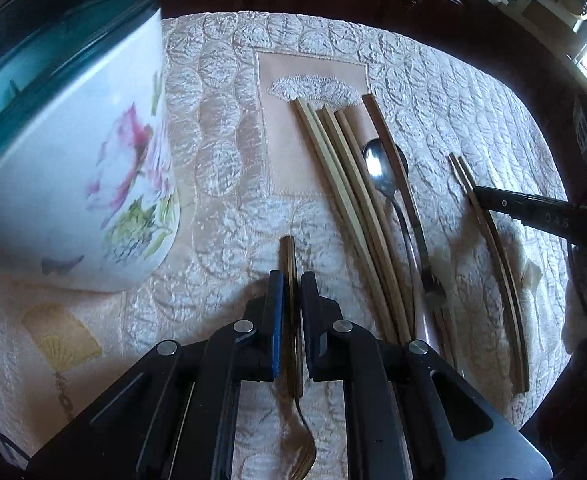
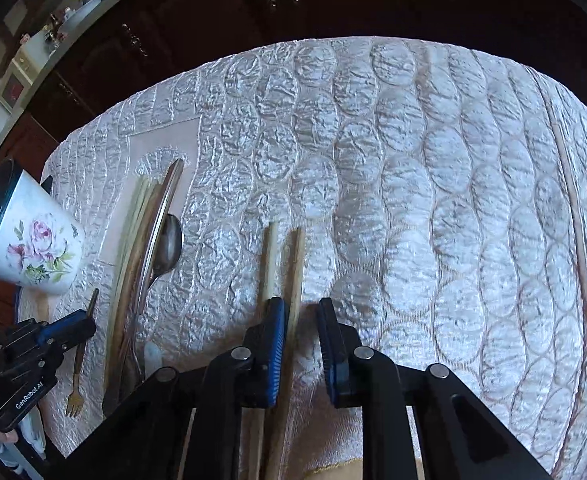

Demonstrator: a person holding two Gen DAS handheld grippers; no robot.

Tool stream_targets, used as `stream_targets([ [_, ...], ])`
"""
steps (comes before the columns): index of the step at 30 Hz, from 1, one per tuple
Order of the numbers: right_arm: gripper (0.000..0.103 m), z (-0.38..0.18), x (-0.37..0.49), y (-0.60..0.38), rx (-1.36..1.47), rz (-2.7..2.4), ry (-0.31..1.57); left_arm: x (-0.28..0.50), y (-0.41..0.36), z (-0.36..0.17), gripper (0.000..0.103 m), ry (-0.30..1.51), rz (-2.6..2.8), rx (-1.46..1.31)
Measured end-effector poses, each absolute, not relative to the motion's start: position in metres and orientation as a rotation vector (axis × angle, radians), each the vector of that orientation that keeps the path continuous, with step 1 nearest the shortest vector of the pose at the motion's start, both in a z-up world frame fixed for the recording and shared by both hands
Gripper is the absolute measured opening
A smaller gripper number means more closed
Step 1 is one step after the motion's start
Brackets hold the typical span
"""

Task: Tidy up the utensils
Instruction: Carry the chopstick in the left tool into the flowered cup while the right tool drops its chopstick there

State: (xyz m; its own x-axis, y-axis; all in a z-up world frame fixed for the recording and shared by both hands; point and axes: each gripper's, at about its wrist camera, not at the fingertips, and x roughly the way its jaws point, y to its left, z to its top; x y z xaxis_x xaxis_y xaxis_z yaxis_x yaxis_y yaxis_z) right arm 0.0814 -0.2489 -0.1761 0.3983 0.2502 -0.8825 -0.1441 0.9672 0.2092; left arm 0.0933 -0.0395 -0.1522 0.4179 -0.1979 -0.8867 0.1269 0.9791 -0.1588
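My left gripper (image 1: pixel 292 280) is shut on the handle of a gold fork (image 1: pixel 292 320), tines toward the camera; it also shows in the right wrist view (image 2: pixel 78 364). A floral holder cup (image 1: pixel 77 168) stands tilted at the left. A pile of chopsticks (image 1: pixel 345 200), a spoon (image 1: pixel 381 168) and a dark-handled utensil (image 1: pixel 397 168) lies mid-table. My right gripper (image 2: pixel 300 306) is open over a pair of chopsticks (image 2: pixel 293 272) on the cloth; one stick lies between its jaws, the other outside the left finger.
A quilted cream tablecloth (image 2: pixel 413 200) covers the table. A single chopstick (image 2: pixel 573 216) lies far right. Dark wooden cabinets (image 2: pixel 333 4) stand beyond the table's far edge.
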Motion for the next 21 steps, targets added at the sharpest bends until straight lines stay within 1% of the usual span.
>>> stream_targets([
  [5, 0.015, -0.176, 0.094, -0.238, 0.081, 0.263, 1.138, 0.101, -0.048, -0.155, 0.008, 1.116, -0.201, -0.034],
  [7, 0.006, -0.174, 0.095, -0.235, 0.082, 0.278, 1.130, 0.102, -0.050, -0.154, 0.006, 1.109, -0.210, -0.012],
  [10, 0.005, -0.163, 0.090, -0.238, 0.116, 0.303, 1.099, 0.095, -0.045, -0.146, 0.006, 1.091, -0.235, -0.035],
  [14, 0.005, -0.138, 0.077, -0.242, 0.132, 0.326, 1.048, 0.079, -0.033, -0.122, 0.006, 1.029, -0.281, -0.085],
  [21, 0.005, -0.074, 0.037, -0.246, 0.158, 0.416, 0.907, 0.036, -0.006, -0.079, 0.006, 0.923, -0.339, -0.133],
])
